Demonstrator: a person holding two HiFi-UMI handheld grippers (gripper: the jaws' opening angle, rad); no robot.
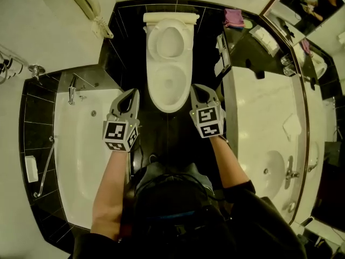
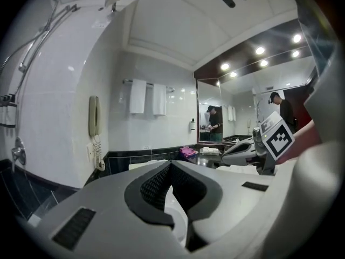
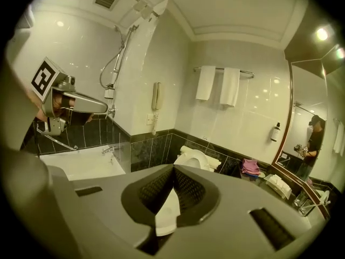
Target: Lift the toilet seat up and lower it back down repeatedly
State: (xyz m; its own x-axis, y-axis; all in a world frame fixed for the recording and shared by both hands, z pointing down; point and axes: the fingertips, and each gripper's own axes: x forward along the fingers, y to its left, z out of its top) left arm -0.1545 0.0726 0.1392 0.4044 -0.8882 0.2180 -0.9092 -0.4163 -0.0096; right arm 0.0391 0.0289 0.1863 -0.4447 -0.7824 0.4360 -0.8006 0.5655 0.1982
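Glossy white oval toilet seat [image 1: 169, 41] is leaning upright against the tank [image 1: 170, 18], long axis vertical. Left gripper [image 1: 133, 94] and right gripper [image 1: 195, 89] are hovering, each pressed together, empty.

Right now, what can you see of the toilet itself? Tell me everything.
The toilet is glossy white, ceramic-looking, standing on dark tiles between the bathtub and the vanity counter. Its seat appears raised, leaning back against the tank, leaving the oval bowl open. Nothing touches it: the left gripper and right gripper, both shut, flank the bowl's front without contact.
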